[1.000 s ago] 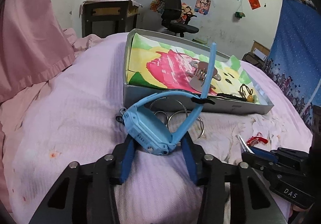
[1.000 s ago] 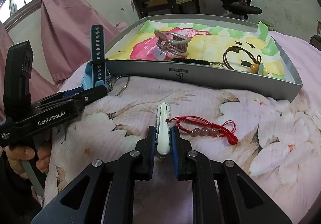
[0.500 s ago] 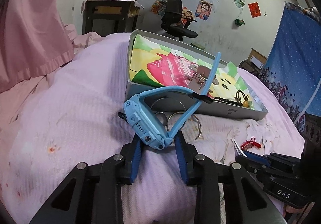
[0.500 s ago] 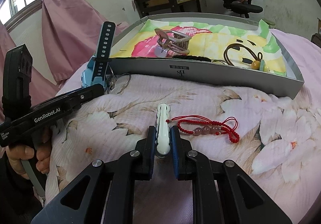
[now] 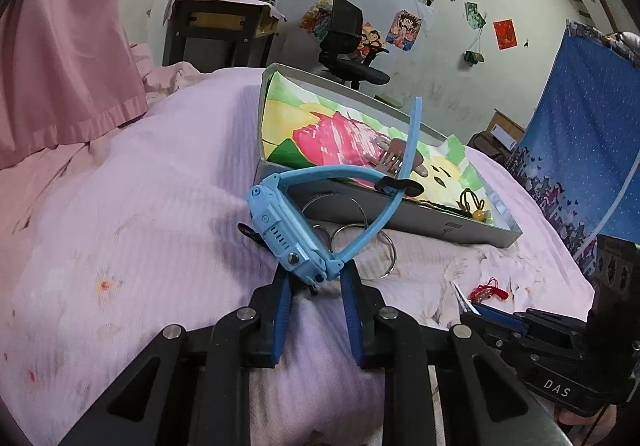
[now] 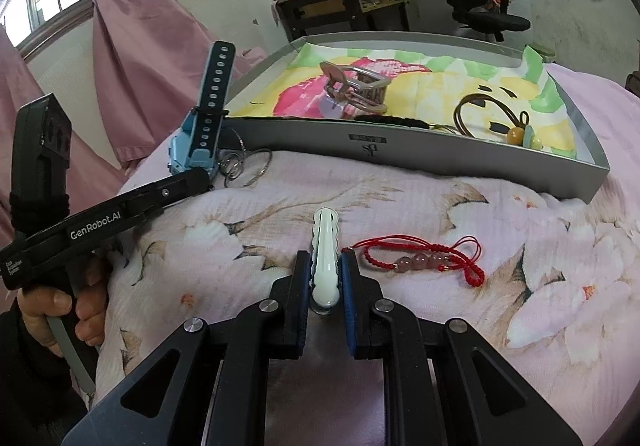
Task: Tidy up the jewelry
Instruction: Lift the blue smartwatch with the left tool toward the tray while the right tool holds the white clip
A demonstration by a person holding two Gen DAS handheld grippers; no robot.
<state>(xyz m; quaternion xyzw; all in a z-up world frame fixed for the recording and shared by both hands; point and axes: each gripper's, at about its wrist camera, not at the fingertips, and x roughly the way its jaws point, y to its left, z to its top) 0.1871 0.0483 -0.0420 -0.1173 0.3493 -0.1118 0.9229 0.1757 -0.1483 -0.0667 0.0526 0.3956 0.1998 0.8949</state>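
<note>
One watch [image 5: 291,230] — one red bracelet [image 6: 420,258] — one tray [image 6: 420,150]

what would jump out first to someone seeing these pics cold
The light blue watch stands out first, between the closing jaws of the left gripper on the pink bedspread, its strap sticking up. Behind it sits a grey tray lined with a bright painted picture and holding a hair claw. Nearer, the right gripper clamps a white hair clip beside a red beaded bracelet.
</note>
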